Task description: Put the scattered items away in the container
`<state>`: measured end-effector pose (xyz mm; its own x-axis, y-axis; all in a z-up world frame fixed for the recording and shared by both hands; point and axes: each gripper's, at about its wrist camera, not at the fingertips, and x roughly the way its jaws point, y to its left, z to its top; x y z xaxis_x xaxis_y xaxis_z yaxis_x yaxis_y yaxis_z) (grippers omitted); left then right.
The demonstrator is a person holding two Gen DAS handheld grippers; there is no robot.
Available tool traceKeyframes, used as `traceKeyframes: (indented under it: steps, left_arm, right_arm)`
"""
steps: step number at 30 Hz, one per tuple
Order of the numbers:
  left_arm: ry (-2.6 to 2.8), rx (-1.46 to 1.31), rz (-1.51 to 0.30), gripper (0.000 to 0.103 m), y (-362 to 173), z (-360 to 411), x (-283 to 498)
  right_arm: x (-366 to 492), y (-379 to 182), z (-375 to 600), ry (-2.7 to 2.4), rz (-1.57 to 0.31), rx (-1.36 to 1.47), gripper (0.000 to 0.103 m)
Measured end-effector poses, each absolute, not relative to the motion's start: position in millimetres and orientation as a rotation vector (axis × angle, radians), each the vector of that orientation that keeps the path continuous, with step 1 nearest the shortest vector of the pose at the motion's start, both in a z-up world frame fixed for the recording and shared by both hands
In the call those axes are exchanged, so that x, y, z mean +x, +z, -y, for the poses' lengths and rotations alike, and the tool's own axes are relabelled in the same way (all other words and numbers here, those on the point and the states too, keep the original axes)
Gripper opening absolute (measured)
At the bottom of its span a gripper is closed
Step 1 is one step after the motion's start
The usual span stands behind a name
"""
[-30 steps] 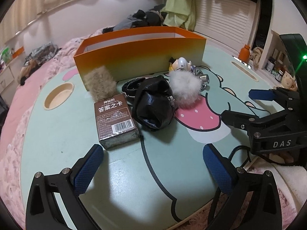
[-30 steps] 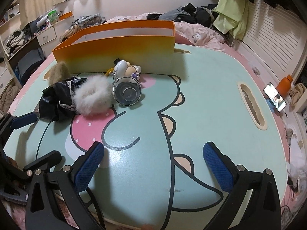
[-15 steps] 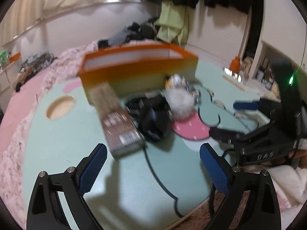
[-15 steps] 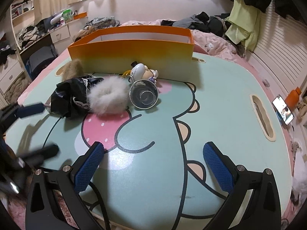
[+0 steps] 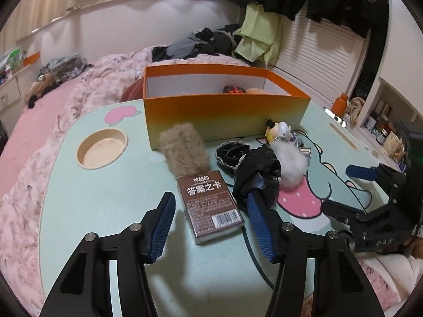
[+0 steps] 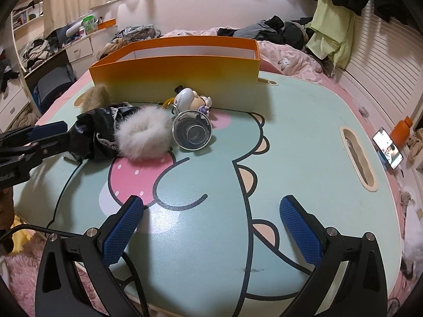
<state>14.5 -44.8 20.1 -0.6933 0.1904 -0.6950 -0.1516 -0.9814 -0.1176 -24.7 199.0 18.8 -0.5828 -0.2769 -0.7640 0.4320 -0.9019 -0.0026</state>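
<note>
**Left gripper straddling card box; right gripper idle over table**

Left wrist view, left to right: round cup recess (image 5: 101, 148) in the table (image 5: 105, 211); tan fur piece (image 5: 183, 153) touching the front wall of the orange box (image 5: 224, 113); brown card box (image 5: 210, 202) lying flat just in front of the fur. Left gripper (image 5: 211, 222) has its jaws apart, one blue pad either side of the card box — not touching it as far as I can tell. The right-hand pad overlaps the black bag (image 5: 257, 177) in the picture; contact unclear. Next: white fluffy ring (image 5: 290, 166) against the bag, small figurine (image 5: 280, 130) by the orange box.

Right wrist view: clear cup (image 6: 192, 133) on its side, touching the ring's right edge. Right gripper (image 6: 211, 229) hangs above bare table, jaws wide apart — nothing between them. Phone (image 6: 388, 152) propped at the far right.
</note>
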Motion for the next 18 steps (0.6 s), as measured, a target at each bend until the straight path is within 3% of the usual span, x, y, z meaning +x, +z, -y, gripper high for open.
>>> traceKeyframes:
  steps: [6,7,9,18]
  left_arm:
    - [2.741,-1.221,0.031,0.056,10,39,1]
    - [2.743,-1.213,0.004,0.045,9,36,2]
    - [2.749,-1.198,-0.048,0.04,9,33,4]
    - [2.744,-1.09,-0.001,0.039,24,49,28]
  right_arm:
    - [-25,19,-199,-2.472,-0.264,1.147,0.103]
    - [-25,19,-199,-2.472,-0.264,1.146,0.103]
    - [-25,19,-199,-2.472,-0.265,1.146,0.103]
    - [-24,18,-198,-2.472,-0.265,1.146,0.103]
